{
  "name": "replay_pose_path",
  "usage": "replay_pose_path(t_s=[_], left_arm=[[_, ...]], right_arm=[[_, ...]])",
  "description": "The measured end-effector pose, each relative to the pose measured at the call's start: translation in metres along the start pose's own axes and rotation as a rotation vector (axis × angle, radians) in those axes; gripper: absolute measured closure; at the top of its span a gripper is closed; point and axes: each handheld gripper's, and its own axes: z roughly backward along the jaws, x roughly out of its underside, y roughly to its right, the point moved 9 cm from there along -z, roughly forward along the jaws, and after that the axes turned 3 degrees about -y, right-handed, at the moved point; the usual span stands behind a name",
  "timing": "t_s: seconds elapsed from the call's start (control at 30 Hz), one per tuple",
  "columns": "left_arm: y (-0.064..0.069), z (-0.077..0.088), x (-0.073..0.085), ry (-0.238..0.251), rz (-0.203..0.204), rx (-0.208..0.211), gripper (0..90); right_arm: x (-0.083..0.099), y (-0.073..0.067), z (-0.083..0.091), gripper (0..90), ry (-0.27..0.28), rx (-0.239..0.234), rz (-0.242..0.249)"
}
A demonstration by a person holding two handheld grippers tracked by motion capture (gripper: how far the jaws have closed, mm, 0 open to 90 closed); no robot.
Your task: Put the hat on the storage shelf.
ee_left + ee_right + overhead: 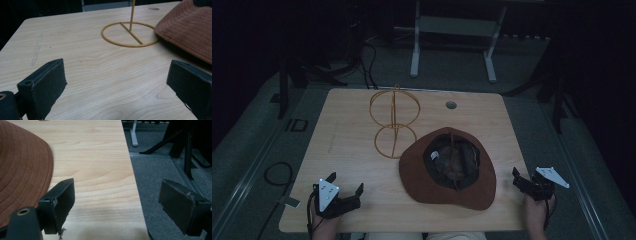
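A brown brimmed hat (447, 170) lies upside down on the wooden table (352, 115), its dark lining facing up. Its stitched brim (187, 27) fills the upper right of the left gripper view and its edge (22, 167) the left of the right gripper view. A gold wire hat stand (393, 122) rises behind it, with its ring base (130, 33) flat on the wood. My left gripper (344, 185) stands open at the table's near left, nothing between its jaws. My right gripper (522, 180) stands open at the near right edge, beside the hat.
A round cable hole (451, 105) sits near the table's far edge. The table's right edge (136, 192) drops to grey carpet (160, 165). A white frame (452, 30) and dark stand legs stand on the floor beyond. A cable loop (278, 172) lies left of the table.
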Motion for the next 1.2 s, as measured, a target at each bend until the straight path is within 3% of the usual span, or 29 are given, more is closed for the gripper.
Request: replay_pose_path(t_s=[0.3,0.33,0.37,0.4,0.47,0.53,0.57,0.63,0.73,0.77,0.9,1.13,1.2], left_arm=[[0.005,0.002,-0.002,0.003,-0.015,0.022,2.7],[0.005,0.002,-0.002,0.003,-0.015,0.022,2.7],[0.008,0.001,-0.001,-0.014,-0.001,0.061,2.7],[0.009,0.0,-0.001,-0.019,0.003,0.069,2.7],[0.012,0.0,0.0,-0.028,-0.013,0.074,2.7],[0.012,0.001,0.0,-0.026,-0.016,0.074,2.7],[0.015,0.002,-0.002,-0.019,-0.013,0.081,2.7],[0.017,0.002,-0.003,-0.013,-0.017,0.089,2.7],[0.02,0.002,-0.003,-0.015,-0.02,0.093,2.7],[0.024,0.002,-0.004,-0.011,-0.016,0.107,2.7],[0.028,0.002,-0.004,-0.023,-0.038,0.115,2.7],[0.037,0.001,-0.003,-0.036,-0.053,0.148,2.7],[0.04,0.0,-0.003,-0.038,-0.056,0.156,2.7]], right_arm=[[0.003,-0.003,0.001,13.4,-0.05,-0.027,0.02],[0.003,-0.006,0.002,13.4,-0.076,-0.053,0.016],[0.0,-0.016,0.007,14.6,-0.099,-0.135,-0.006],[-0.001,-0.02,0.008,14.6,-0.112,-0.147,-0.003],[-0.003,-0.03,0.012,13.4,-0.14,-0.16,0.048],[-0.006,-0.035,0.014,13.3,-0.138,-0.163,0.062],[-0.013,-0.046,0.019,11.9,-0.149,-0.207,0.083],[-0.019,-0.052,0.022,10.9,-0.147,-0.212,0.107],[-0.025,-0.059,0.026,14.5,-0.142,-0.228,0.119],[-0.029,-0.067,0.028,14.0,-0.169,-0.28,0.123],[-0.038,-0.079,0.03,14.2,-0.153,-0.294,0.165],[-0.054,-0.096,0.027,14.1,-0.133,-0.333,0.189],[-0.058,-0.104,0.025,14.2,-0.145,-0.376,0.191]])
